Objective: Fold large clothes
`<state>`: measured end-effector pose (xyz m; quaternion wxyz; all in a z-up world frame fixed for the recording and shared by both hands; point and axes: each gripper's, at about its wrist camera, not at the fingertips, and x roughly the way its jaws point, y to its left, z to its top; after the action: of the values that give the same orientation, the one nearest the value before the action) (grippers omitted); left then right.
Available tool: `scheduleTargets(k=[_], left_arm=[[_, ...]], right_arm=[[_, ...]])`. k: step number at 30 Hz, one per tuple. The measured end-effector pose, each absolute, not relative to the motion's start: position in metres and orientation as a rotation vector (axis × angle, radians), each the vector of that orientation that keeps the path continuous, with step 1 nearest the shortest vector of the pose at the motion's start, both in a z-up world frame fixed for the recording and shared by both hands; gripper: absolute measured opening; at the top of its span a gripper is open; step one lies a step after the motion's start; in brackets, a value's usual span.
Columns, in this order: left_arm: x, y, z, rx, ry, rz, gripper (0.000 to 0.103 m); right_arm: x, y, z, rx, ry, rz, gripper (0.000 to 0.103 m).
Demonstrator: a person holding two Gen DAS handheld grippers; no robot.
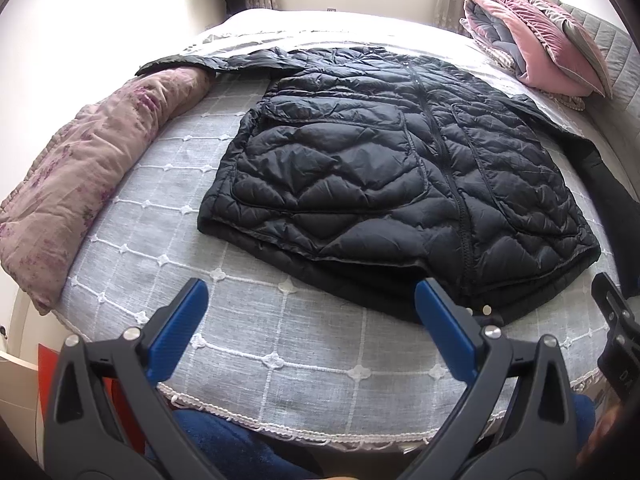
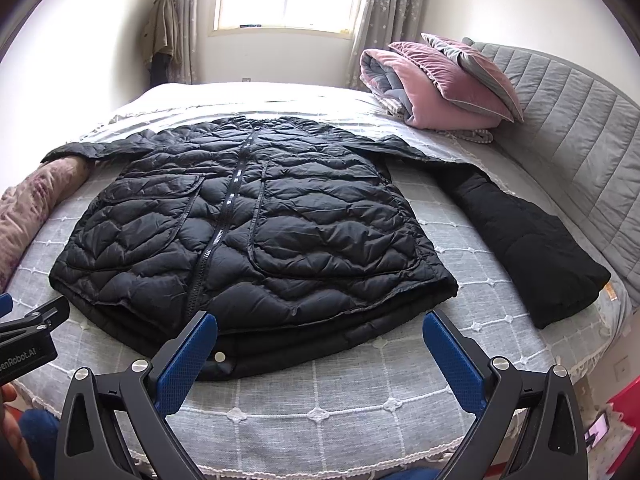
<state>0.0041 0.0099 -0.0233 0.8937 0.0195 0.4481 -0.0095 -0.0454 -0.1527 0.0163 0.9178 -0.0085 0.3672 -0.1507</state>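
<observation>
A black quilted puffer jacket (image 1: 400, 168) (image 2: 248, 224) lies flat and zipped on the grey bedspread (image 1: 248, 344) (image 2: 360, 400), front up, hem toward me, sleeves spread to both sides. My left gripper (image 1: 312, 300) is open, hovering over the bedspread just short of the hem, with its right fingertip near the hem's edge. Over the hem's near edge my right gripper (image 2: 320, 332) stands open too, holding nothing. Part of the right gripper's body (image 1: 616, 344) shows in the left wrist view, and the left gripper's body (image 2: 28, 336) in the right wrist view.
A folded black garment (image 2: 540, 248) lies on the bed right of the jacket. A floral pink quilt (image 1: 80, 168) runs along the left edge. Pink and grey pillows with a folded blanket (image 2: 440, 84) sit by the padded grey headboard (image 2: 580, 152). The bed edge is just below the grippers.
</observation>
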Motion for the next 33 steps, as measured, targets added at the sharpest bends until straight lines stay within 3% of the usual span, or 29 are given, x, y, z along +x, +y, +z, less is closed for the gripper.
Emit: scheduleTargets(k=[8,18,25,28,30,32,33], left_arm=[[0.039,0.059,-0.030,-0.097,0.966,-0.046,0.103],[0.093,0.130,-0.063,-0.252,1.022,-0.013,0.103],[0.126,0.126,-0.089,-0.235,1.051,-0.023,0.099],[0.136,0.121,-0.095,-0.230,1.065,-0.032,0.098],[0.143,0.116,-0.100,-0.229,1.071,-0.052,0.096],[0.147,0.111,-0.106,-0.228,1.086,-0.063,0.084],[0.148,0.109,-0.110,-0.231,1.104,-0.069,0.083]], right_arm=[[-0.039,-0.174,0.008,0.004,0.779,-0.279,0.103],[-0.035,-0.321,-0.030,0.589,0.798,-0.245,0.103],[-0.011,-0.349,-0.048,0.641,0.786,-0.252,0.099],[0.003,-0.361,-0.062,0.661,0.802,-0.281,0.092],[0.009,-0.372,-0.073,0.682,0.814,-0.299,0.081],[0.016,-0.377,-0.083,0.704,0.827,-0.290,0.062],[0.019,-0.379,-0.086,0.713,0.825,-0.285,0.057]])
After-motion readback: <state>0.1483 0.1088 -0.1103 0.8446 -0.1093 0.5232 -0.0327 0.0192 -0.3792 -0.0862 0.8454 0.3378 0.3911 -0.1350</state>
